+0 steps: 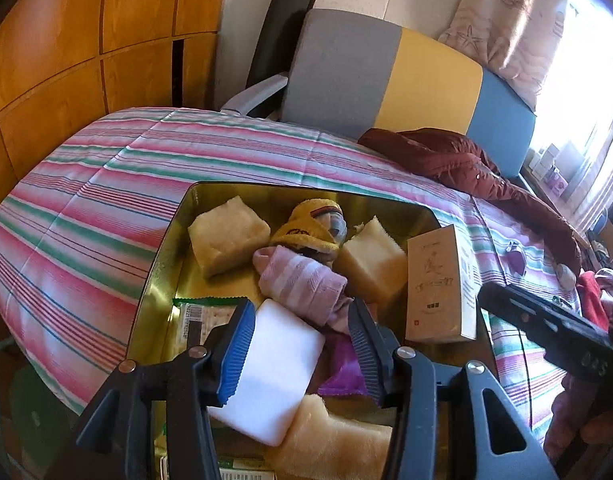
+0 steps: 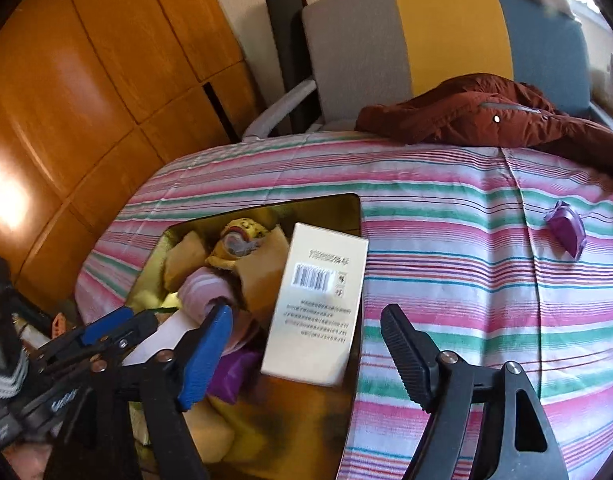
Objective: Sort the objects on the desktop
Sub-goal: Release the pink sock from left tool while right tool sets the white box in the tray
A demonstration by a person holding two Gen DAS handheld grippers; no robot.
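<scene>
Now holding a white block (image 1: pixel 280 364) over the gold tin (image 1: pixel 162 264) with the left gripper (image 1: pixel 302 344), jaws partly shut, blue pad touching the block's left side, other side hard to tell. Seeing the right gripper (image 2: pixel 306 352) wide open, holding nothing. Finding the box (image 2: pixel 316 304) leaning on the tin's rim at 12 o'clock from it. Spotting a purple thing (image 2: pixel 566 228) on the striped cloth (image 2: pixel 446 216) at 2 o'clock.

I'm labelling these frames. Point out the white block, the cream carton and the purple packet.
white block (image 1: pixel 280 364): left wrist view, top face.
cream carton (image 2: pixel 316 308): right wrist view, printed face.
purple packet (image 2: pixel 566 229): right wrist view, its middle.
</scene>
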